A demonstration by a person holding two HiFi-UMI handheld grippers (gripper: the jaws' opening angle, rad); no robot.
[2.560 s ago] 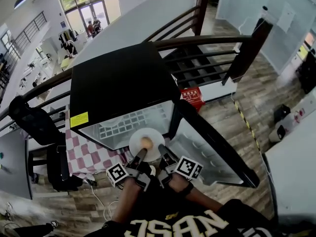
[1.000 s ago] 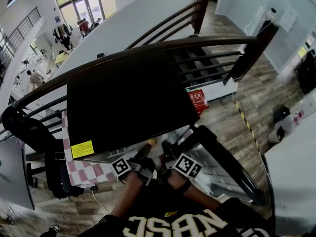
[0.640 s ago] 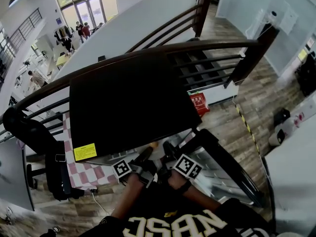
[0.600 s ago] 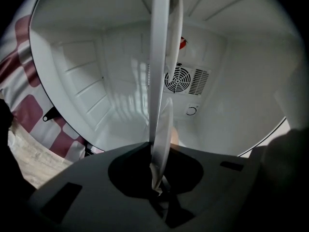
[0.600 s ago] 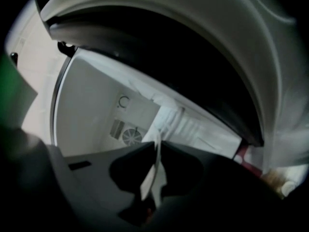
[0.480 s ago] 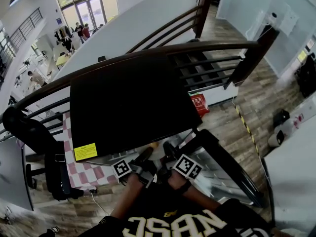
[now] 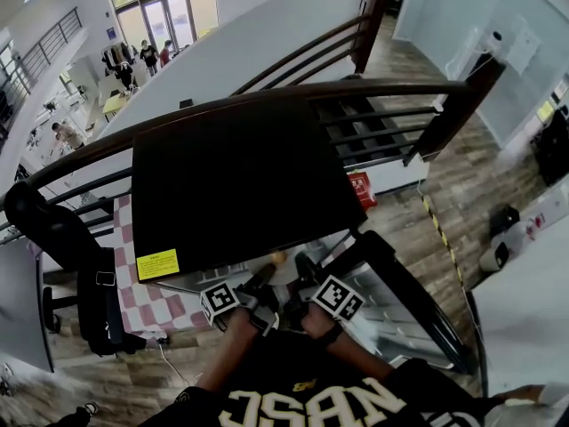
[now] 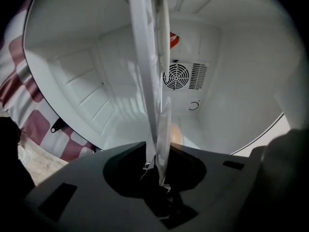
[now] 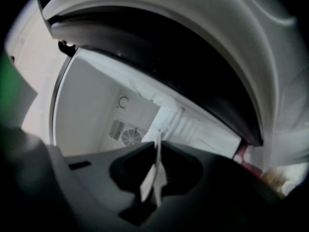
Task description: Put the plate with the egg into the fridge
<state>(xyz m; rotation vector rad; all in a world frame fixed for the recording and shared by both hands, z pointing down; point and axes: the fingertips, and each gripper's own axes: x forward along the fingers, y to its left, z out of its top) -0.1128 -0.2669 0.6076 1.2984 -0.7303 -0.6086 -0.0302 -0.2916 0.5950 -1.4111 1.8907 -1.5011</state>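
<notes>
the plate (image 8: 163, 124) with the egg (image 8: 176, 133) is already inside the fridge (image 8: 87, 76), at lower centre. the left gripper (image 8: 160, 166) jaws are opening around its rim, while the right gripper (image 9: 155, 168) jaws pinch that rim. letting go and withdrawing seem left.

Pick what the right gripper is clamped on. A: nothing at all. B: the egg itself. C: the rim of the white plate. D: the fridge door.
C: the right gripper, seen in its own view, has its jaws pinched on the thin white edge of the plate, with the inside of the fridge beyond.
</notes>
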